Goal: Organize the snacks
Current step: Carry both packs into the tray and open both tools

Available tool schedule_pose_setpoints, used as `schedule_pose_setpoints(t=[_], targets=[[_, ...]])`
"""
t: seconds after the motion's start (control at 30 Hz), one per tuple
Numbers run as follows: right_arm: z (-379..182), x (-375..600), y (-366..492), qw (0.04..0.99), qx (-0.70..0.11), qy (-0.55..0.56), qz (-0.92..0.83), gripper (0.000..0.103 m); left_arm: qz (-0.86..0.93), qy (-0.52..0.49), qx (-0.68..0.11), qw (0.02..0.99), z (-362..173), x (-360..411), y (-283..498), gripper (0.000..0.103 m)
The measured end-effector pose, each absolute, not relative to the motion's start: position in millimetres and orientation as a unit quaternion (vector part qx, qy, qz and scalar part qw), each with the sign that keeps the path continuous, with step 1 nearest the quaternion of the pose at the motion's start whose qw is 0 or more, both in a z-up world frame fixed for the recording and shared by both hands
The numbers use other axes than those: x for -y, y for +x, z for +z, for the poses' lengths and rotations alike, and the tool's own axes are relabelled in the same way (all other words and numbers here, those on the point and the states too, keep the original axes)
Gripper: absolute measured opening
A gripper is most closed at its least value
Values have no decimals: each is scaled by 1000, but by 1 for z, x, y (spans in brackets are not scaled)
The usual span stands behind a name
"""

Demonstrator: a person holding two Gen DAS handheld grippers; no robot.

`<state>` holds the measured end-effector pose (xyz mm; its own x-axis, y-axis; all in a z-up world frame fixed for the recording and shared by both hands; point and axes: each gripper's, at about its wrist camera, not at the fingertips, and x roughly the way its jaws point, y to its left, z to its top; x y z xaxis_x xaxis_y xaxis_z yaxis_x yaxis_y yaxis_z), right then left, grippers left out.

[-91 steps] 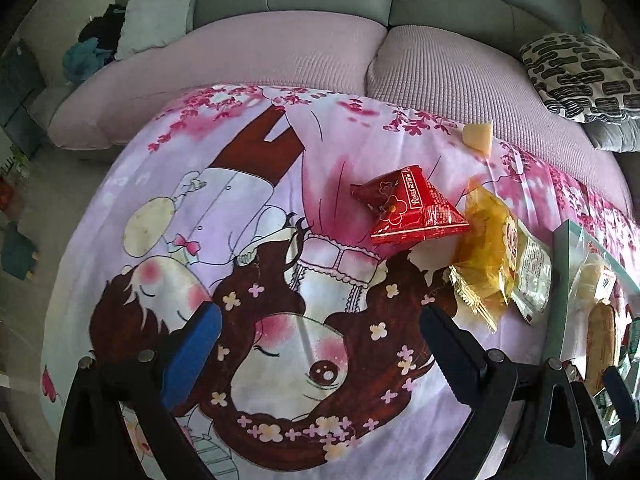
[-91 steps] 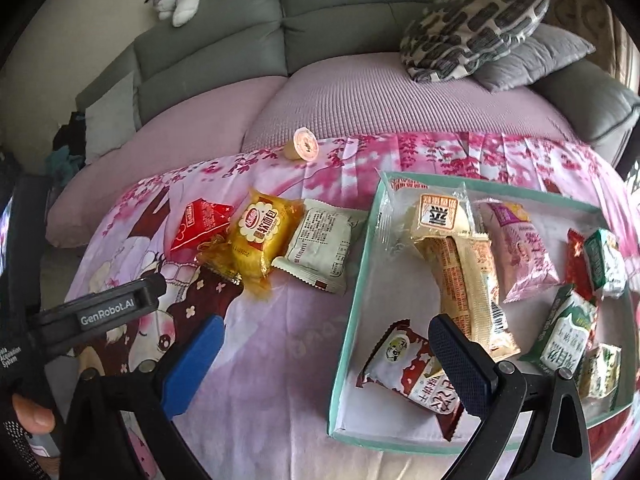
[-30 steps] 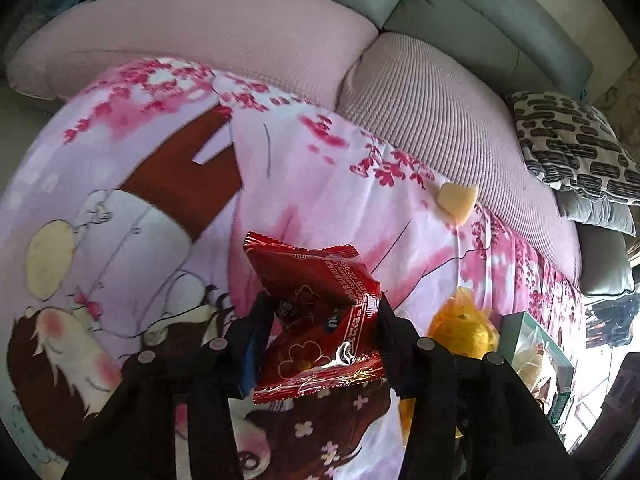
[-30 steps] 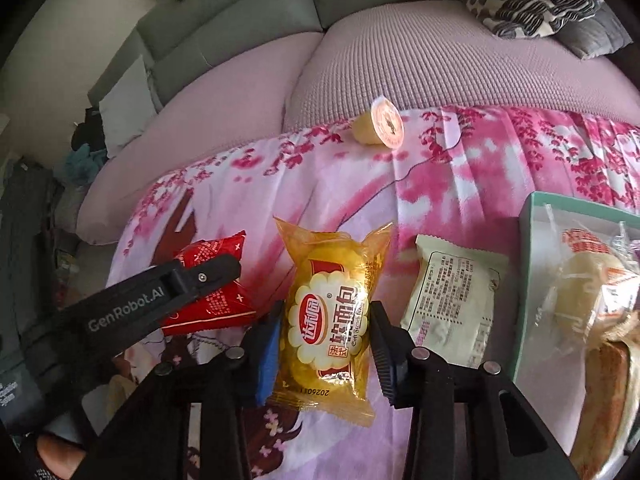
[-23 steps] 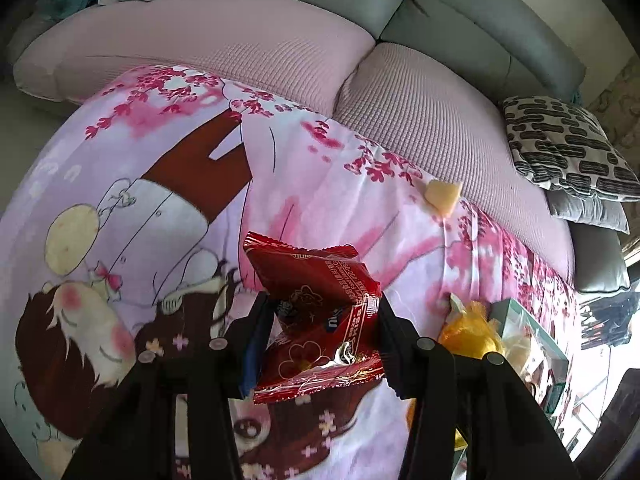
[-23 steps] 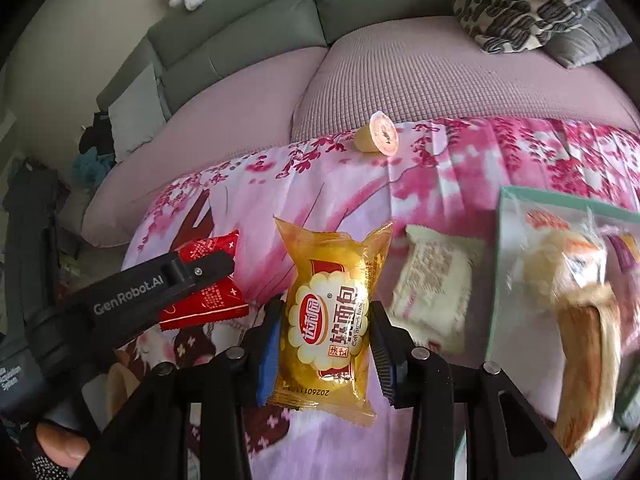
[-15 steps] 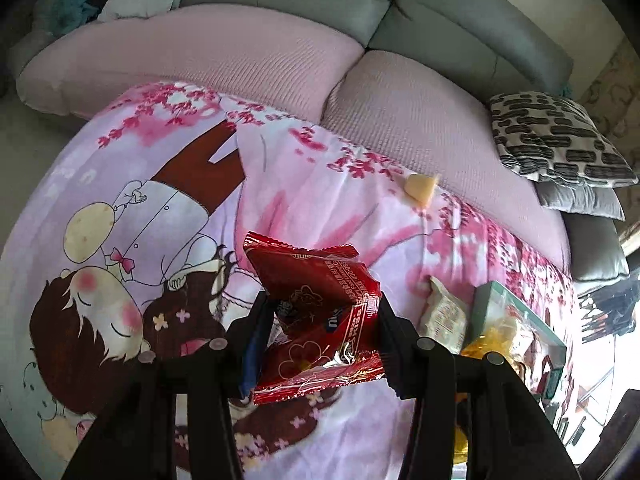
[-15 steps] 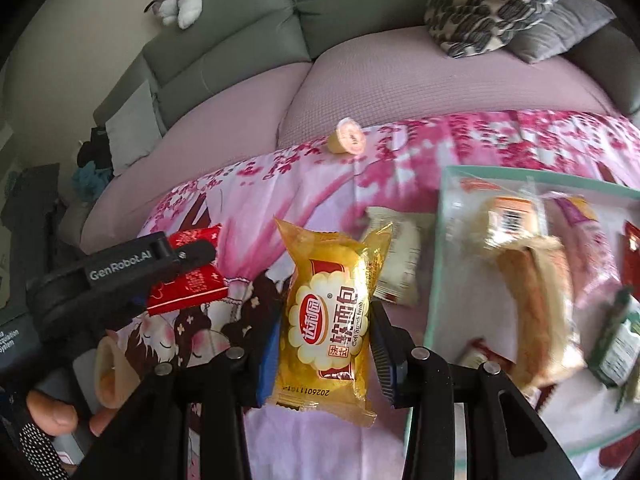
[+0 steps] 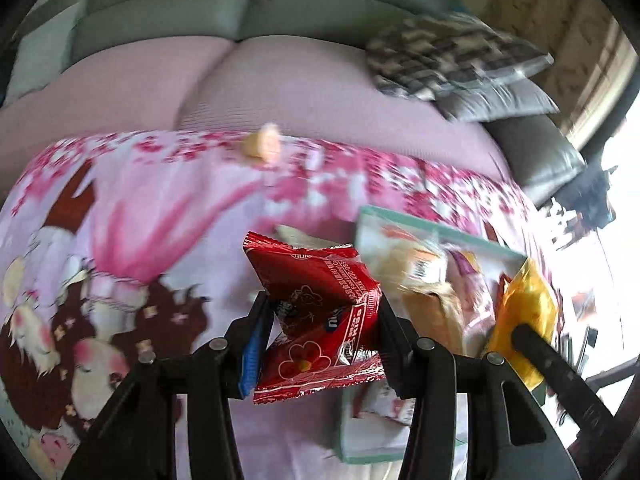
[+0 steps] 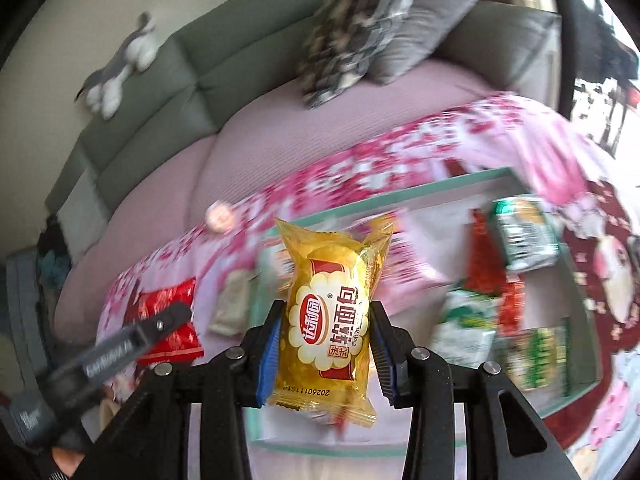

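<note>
The left gripper (image 9: 320, 332) is clamped on a red snack packet (image 9: 320, 316), held clear of the printed pink cloth (image 9: 160, 208). The right gripper (image 10: 326, 340) is clenched on a yellow bread packet (image 10: 330, 320) above the green-rimmed tray (image 10: 400, 196). Only the right wrist view reveals the tray's far contents, a green-and-white packet (image 10: 522, 234) among them, and a plush toy (image 10: 120, 68) on the sofa back (image 10: 192, 68). Only the left wrist view shows a wrapped loaf (image 9: 424, 280) at the tray's near end
</note>
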<state>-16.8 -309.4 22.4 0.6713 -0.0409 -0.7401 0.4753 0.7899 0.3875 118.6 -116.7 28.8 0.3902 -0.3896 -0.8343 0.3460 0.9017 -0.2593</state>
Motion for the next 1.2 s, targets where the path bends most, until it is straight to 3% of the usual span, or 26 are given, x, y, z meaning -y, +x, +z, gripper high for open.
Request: schedule_pose_setpoints(t=[0.27,0.9,0.97,1.03,1.07,1.17,1.2], targets=[[13,355,-42,850,-374,312,-200,43,-251,25,-514,820,11,155,103,51],[-3,358,-38,839,-401,307,-202,44,-286,62,-529,796,-11,188,81,51],[-3,358,-38,840,-399,308,-199,48,-283,56,-533,796,-10,186,82,52],[-1,358,-39,841,-398,306,-202,65,-278,52,-534,797,-8,183,84,61],[0,358,-40,842,-397,303,-204,65,-277,51,-533,798,-6,182,85,66],[4,359,-41,845,-392,302,-205,68,-273,47,-528,803,3,176,87,68],[5,359,-42,846,-391,300,-205,73,-272,46,-527,804,6,174,87,68]])
